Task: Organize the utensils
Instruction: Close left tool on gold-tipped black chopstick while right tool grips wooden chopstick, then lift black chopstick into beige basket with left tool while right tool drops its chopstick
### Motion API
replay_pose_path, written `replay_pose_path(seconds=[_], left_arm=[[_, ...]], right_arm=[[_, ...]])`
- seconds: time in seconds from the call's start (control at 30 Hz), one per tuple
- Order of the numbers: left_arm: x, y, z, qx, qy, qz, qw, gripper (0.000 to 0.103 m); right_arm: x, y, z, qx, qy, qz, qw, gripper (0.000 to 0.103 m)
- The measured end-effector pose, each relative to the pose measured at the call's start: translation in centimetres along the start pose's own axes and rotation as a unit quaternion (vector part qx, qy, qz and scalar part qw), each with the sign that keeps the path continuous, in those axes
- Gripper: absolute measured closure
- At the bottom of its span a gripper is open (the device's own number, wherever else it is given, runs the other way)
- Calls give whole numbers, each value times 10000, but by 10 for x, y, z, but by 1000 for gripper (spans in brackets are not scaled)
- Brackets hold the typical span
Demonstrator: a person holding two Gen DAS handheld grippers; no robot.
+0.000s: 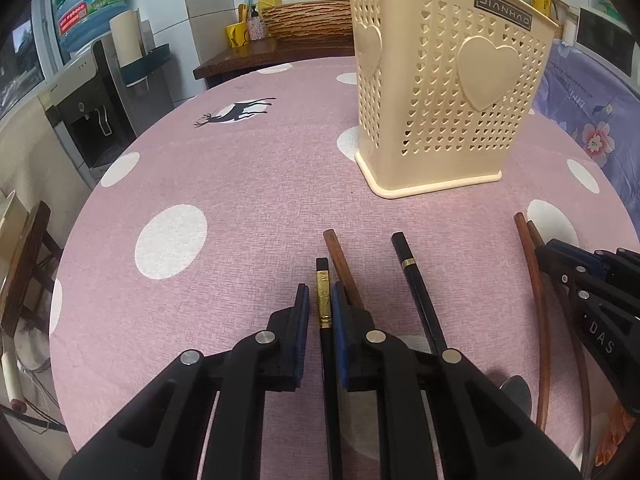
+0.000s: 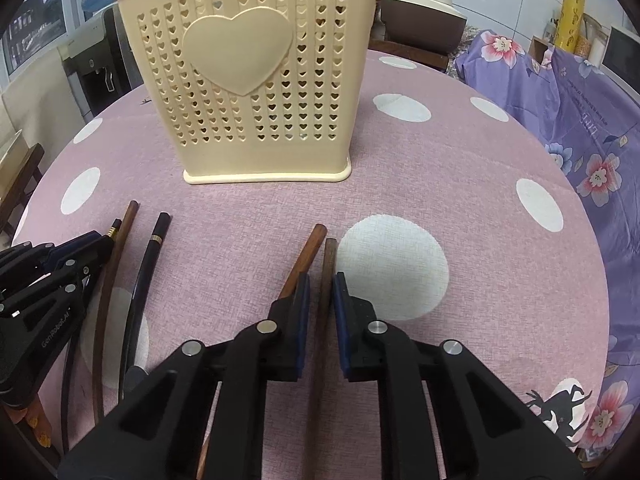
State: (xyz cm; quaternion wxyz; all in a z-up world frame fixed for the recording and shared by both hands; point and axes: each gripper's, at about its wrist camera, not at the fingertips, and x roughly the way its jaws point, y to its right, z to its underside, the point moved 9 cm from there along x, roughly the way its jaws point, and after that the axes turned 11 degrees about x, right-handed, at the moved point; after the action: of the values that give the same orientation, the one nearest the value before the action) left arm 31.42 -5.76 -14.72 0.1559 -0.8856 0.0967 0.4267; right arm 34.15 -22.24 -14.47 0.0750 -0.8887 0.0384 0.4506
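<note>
The black chopstick with the gold band (image 1: 324, 304) lies flat on the worktop (image 1: 240, 184), running lengthwise between the fingers of the left gripper (image 1: 320, 312). The jaws stand slightly apart, one on each side of the stick, and I cannot tell whether the pads yet touch it. A reddish wooden chopstick (image 1: 340, 264) lies just beside that gripper's right finger, and a second black chopstick (image 1: 416, 280) a little further to the right.

The right gripper (image 2: 321, 300) straddles a dark brown wooden chopstick (image 2: 329, 264) in the same way, its jaws narrowly open and nothing lifted; another reddish chopstick (image 2: 308, 252) slants under its left finger.

The chopsticks look light, stiff and smooth, so they will likely slip or pivot in a loose pinch. A hold near the thicker, squared top end, close to the gold band, seems best for tipping the stick upright.

The cream perforated utensil holder (image 1: 448, 92) stands ahead of both grippers, well apart, on the pink dotted cloth.
</note>
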Motion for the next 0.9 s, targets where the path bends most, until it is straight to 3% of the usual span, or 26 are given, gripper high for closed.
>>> replay_pose_path(seconds=[0.5,0.67,0.9], left_arm=[[1,0,-2,-92,47,48,9999,95],[0,-5,-3,-204,87,124,9997,95],[-38,-23,-17,-465,594,267,9968,95]], right_arm=[[1,0,-2,84,-4,-157,9998,95],[-4,4,-6,327,40,-451,9984,96],[-46,14,-26,519,476,-749,9947,96]])
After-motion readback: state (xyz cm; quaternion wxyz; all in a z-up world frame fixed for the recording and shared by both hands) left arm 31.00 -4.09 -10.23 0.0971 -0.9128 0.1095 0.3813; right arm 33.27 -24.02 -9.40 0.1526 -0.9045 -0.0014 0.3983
